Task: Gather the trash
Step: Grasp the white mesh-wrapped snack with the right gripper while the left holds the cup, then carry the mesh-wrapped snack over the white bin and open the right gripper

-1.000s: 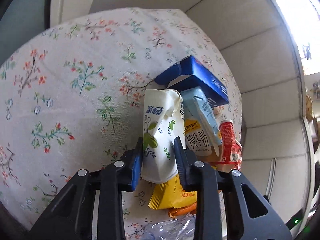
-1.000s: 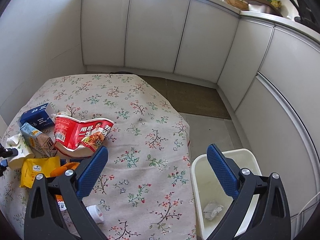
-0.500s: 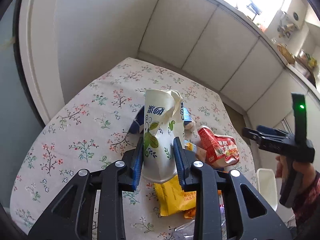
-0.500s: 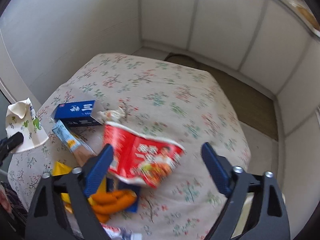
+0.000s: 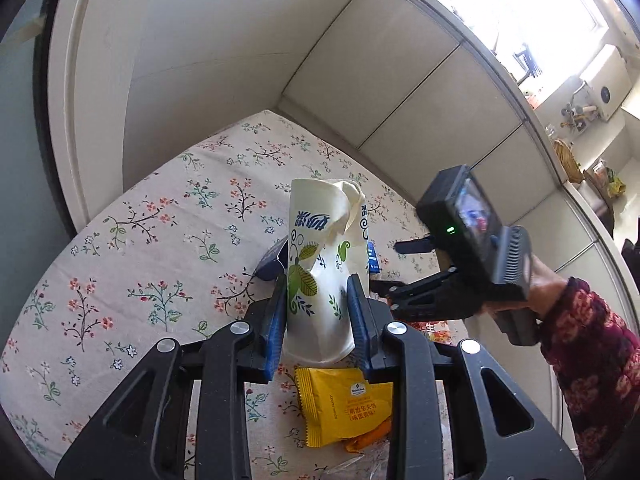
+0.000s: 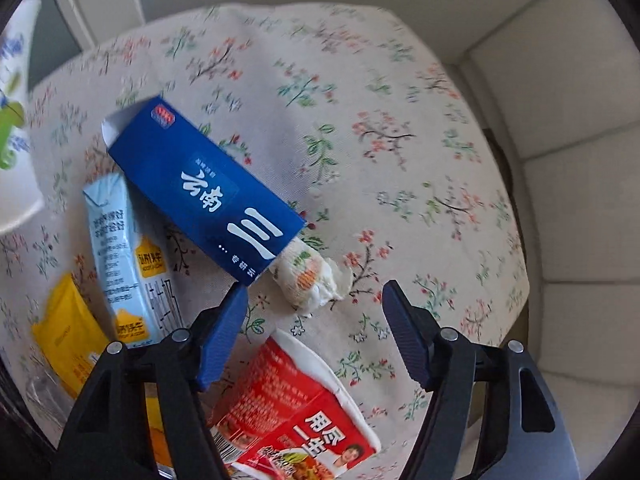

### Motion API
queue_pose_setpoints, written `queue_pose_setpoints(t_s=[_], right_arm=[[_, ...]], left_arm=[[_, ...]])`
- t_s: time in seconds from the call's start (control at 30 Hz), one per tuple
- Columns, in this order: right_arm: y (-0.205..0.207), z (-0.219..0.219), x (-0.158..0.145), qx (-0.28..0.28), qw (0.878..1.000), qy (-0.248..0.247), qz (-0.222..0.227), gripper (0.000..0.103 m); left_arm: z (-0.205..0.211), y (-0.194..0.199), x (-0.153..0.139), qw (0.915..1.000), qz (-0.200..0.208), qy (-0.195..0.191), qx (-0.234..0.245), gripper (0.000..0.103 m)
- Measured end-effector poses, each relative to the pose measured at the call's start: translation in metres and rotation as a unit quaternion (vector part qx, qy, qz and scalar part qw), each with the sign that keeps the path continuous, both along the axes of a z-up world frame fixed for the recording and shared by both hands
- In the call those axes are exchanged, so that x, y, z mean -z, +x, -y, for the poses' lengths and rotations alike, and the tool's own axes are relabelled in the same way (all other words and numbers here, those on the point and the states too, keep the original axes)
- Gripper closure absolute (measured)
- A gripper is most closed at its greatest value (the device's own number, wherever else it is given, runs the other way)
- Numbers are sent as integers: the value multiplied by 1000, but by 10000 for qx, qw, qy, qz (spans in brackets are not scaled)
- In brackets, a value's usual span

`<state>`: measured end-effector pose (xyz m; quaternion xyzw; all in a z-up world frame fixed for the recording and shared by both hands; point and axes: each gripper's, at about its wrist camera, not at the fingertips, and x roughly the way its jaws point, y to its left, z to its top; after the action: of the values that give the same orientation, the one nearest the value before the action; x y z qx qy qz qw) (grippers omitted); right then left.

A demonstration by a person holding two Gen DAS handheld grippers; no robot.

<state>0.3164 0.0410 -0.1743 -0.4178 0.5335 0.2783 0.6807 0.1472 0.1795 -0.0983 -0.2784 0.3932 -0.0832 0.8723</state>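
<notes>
Crumpled paper cup (image 5: 320,280) clamped in left tongs (image 5: 319,320), hiding litter behind; right tongs (image 6: 314,332) apart over tissue wad (image 6: 308,282).

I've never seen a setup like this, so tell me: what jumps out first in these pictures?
First, the crumpled paper cup with green leaf prints, pinched upright in the left gripper above the flowered tablecloth. Then the litter under the open right gripper: a dark blue box lying aslant, a crumpled tissue at its lower end, and a red noodle cup nearest the camera.
</notes>
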Motion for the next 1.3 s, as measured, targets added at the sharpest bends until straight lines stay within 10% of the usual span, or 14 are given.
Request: queue_pose_setpoints(t_s=[0.33, 0.8, 1.3], right_arm=[[1, 3, 28, -136, 9995, -2, -295, 70], [-19, 45, -42, 825, 9886, 1030, 729, 72], [-119, 102, -142, 2682, 8884, 2811, 2445, 72]], left_arm=[[-2, 5, 6, 9997, -147, -150, 79, 75], [2, 3, 2, 9999, 31, -115, 0, 75], [33, -26, -34, 9951, 842, 503, -86, 75]])
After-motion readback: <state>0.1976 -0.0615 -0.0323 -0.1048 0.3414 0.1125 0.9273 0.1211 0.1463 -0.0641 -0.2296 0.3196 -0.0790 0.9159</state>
